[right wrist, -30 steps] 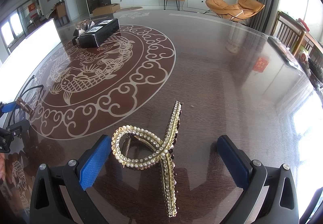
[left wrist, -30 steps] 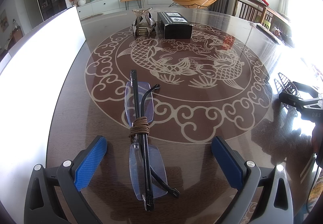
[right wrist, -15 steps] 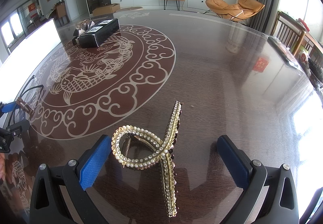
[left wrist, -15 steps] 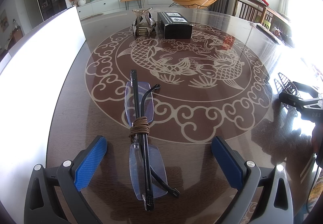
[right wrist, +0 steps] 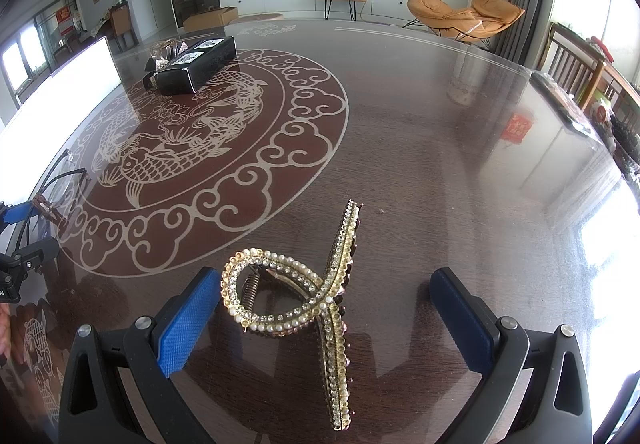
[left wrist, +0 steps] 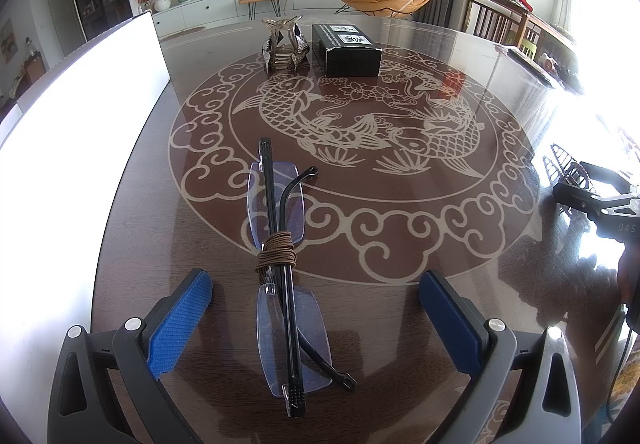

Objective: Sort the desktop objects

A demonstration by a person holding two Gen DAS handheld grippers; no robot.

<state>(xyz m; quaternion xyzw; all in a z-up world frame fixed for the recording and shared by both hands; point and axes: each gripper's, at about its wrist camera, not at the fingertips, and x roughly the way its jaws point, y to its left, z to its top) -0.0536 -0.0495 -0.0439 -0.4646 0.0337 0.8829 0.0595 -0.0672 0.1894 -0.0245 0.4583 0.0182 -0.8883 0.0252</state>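
Observation:
Folded rimless glasses with black arms and a brown cord wound round the bridge lie on the dark table, pointing away from me. My left gripper stands open, its blue pads either side of the near lens without touching it. A gold hair claw clip set with pearls and rhinestones lies between the blue pads of my right gripper, which is open too. In the right wrist view the glasses and the left gripper show at the far left. The right gripper appears at the right edge of the left wrist view.
A black box and a second glittery clip stand at the far side of the fish medallion. A bright white panel runs along the table's left edge. Chairs stand beyond the right rim.

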